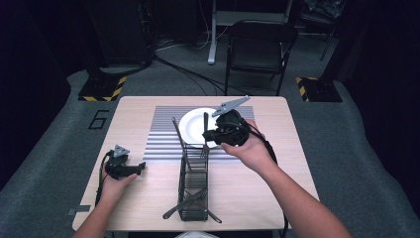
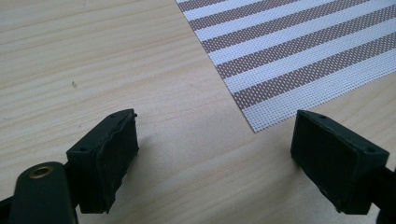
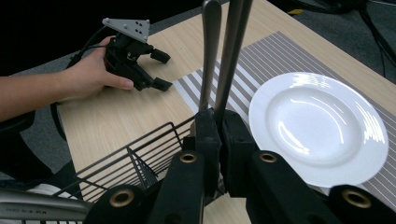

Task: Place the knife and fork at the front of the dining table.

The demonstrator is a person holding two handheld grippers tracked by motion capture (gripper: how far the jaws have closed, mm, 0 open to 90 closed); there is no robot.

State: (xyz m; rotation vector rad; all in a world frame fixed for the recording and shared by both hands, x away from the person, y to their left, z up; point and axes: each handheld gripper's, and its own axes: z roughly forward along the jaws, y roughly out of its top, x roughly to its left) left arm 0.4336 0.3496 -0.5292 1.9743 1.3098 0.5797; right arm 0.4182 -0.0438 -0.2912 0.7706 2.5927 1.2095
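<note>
**Two utensils clamped upright in the right gripper, beside the plate**

High view: two grippers, one plate, one rack, one mat. Right gripper (image 1: pixel 214 134) held over the mat (image 1: pixel 163 134), just above the near rim of the plate (image 1: pixel 190 124); a thin dark handle (image 1: pixel 205 126) rising straight up from its tip, long axis vertical. Rack (image 1: pixel 193 186) just left of and below that gripper, running toward the near table edge. Left gripper (image 1: pixel 137 168) low on bare table (image 1: pixel 247 188), well apart to the left, tips aimed toward the rack.

Left gripper view: jaws spread wide, nothing between them. One mat corner (image 2: pixel 261 121) ahead of the gap, nearer the right jaw; bare wood under both.

Right gripper view: jaws of the right gripper (image 3: pixel 218 130) closed narrow on two metal handles (image 3: pixel 219 60), side by side, pointing up and out of frame, long axes near vertical, leaning slightly right. Ends hidden, so kind of utensil not certain. Plate (image 3: pixel 322 126) just right of the jaws, rack wires (image 3: pixel 135 158) just left and below. Left gripper (image 3: pixel 159 70) farther off, gaping.
</note>
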